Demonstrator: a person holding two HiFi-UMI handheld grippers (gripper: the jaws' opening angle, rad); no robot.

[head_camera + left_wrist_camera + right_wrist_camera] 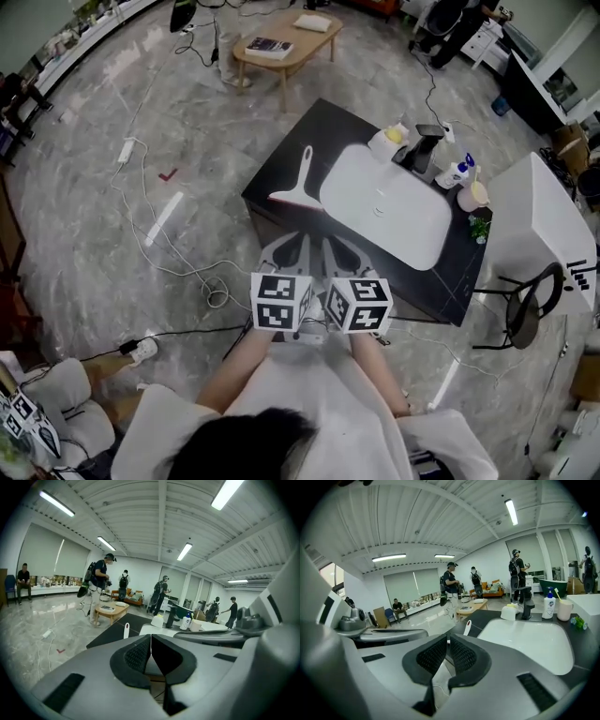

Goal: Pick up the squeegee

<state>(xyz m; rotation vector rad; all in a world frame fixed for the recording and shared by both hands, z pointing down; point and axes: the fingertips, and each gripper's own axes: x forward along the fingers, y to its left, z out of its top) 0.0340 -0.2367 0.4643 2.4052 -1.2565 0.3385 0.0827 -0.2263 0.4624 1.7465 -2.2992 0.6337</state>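
Note:
The white squeegee lies flat on the black counter, just left of the sink, with its handle pointing away from me. Its handle tip also shows in the left gripper view and the right gripper view. Both grippers hang side by side in front of the counter's near edge, short of the squeegee. My left gripper is shut and empty. My right gripper is shut too, with nothing between its pads.
A white sink basin fills the counter's middle, with a black faucet, a soap bottle and cups behind it. A black stool and a white cabinet stand right. Cables cross the floor; a wooden table and people stand beyond.

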